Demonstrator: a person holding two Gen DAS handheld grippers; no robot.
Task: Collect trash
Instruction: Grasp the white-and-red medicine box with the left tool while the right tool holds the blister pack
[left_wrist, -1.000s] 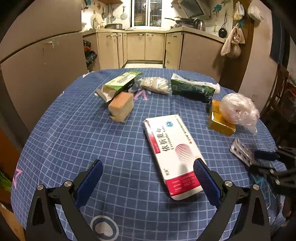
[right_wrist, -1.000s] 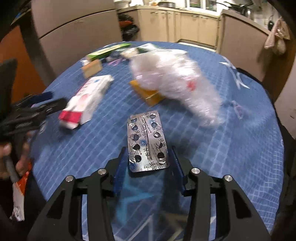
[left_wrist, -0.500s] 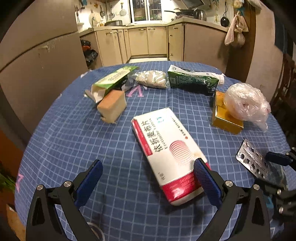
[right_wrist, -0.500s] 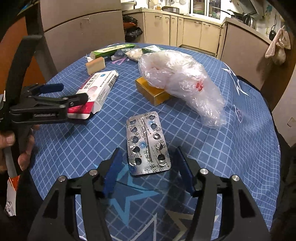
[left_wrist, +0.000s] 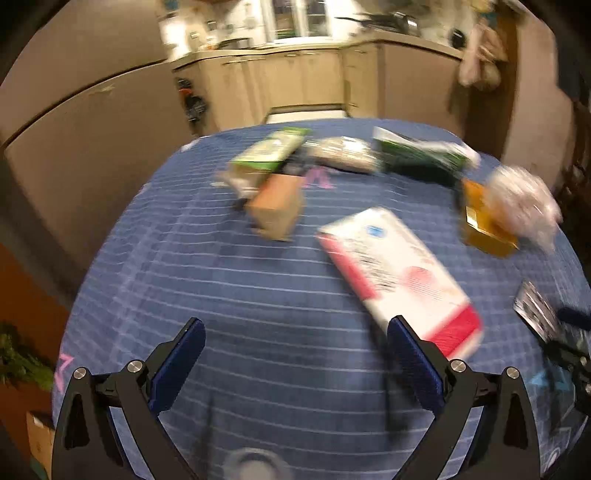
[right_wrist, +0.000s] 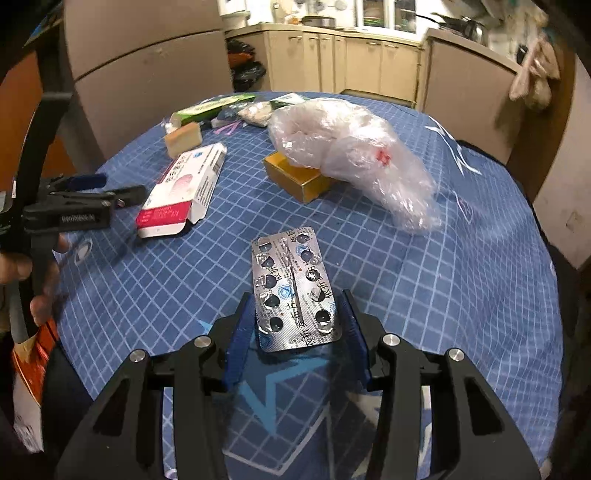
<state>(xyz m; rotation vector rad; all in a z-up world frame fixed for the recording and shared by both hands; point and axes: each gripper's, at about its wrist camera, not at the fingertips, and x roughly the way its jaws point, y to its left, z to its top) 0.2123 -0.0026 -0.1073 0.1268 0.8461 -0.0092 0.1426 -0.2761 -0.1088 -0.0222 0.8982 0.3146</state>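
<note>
On blue checked tablecloth (right_wrist: 461, 295), blister pack (right_wrist: 293, 291), kitchen cabinets (right_wrist: 332, 62) behind

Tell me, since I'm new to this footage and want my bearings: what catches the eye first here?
First, the silver blister pack, its pockets mostly punched out, sits between the blue fingers of the right claw, low in the right wrist view. Behind it a crumpled clear plastic bag slumps over a yellow box on the blue checked tablecloth. To the left lies a white and red medicine box, beside the open, empty left claw.
</note>
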